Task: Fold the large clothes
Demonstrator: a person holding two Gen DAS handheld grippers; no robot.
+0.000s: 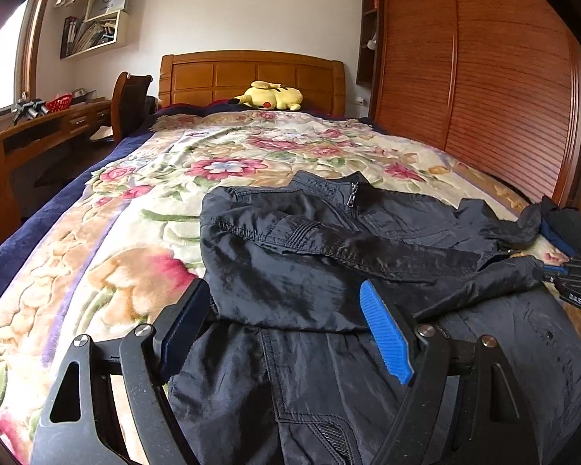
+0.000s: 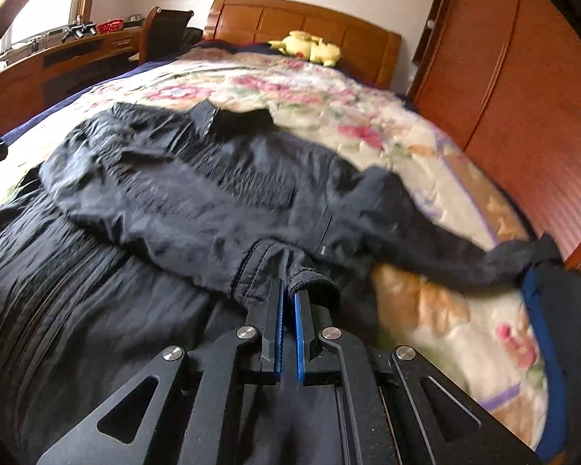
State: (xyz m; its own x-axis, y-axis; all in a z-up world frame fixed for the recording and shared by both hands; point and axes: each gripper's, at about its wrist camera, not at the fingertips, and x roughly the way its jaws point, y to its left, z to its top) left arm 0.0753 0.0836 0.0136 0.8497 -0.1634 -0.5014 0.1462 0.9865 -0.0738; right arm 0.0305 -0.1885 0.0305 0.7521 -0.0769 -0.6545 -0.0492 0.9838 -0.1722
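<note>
The black shiny nylon zip-front jacket (image 1: 329, 240) lies spread on the floral quilted bed cover (image 1: 143, 201), collar toward the carved wooden headboard (image 1: 251, 77). The right tongs (image 2: 288, 310) are pinched narrow on the jacket's ribbed sleeve cuff (image 2: 310, 277); the left tongs (image 1: 286, 325) stand wide and empty over the body. Judgement: carry the cuff straight across the chest, keeping the sleeve flat, and steady the fold line with the free tongs. The right-wrist view is blurred; the jacket's hem is cut off, and the far sleeve's end is indistinct.
</note>
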